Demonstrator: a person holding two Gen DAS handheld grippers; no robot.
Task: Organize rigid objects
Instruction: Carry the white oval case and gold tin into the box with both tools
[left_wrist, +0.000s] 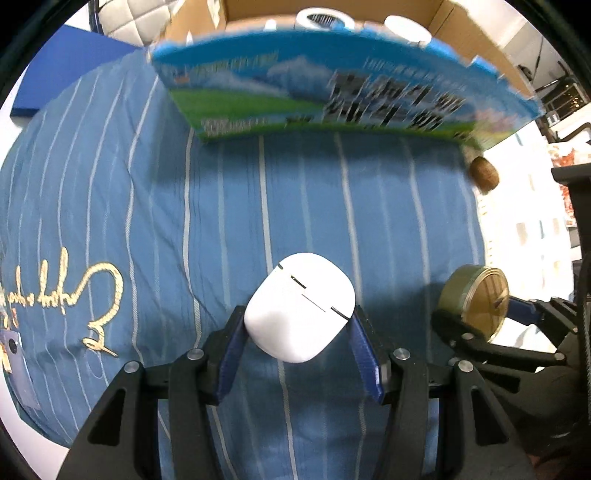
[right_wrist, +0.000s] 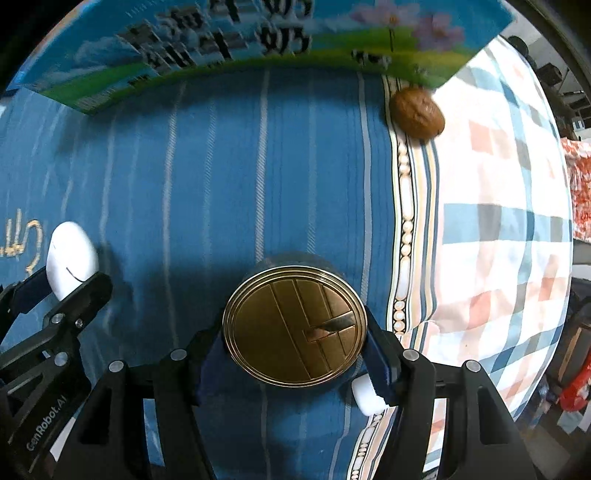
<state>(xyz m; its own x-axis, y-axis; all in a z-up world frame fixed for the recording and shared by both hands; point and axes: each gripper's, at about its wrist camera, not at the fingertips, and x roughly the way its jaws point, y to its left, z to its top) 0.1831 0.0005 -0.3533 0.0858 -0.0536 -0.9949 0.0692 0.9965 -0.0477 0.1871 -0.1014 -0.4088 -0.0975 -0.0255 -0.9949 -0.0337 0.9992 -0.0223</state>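
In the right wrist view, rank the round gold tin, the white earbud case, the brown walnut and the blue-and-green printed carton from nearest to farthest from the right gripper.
1. Round gold tin: clamped between the jaws of the right gripper.
2. White earbud case: off to the left, held in the left gripper.
3. Brown walnut: ahead and right, at the blue striped cloth's edge.
4. Blue-and-green printed carton: farthest ahead, its corner just beyond the walnut.

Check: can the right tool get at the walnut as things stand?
Probably not yet: the right tool is shut on the gold tin. The striped cloth toward the walnut looks bare.
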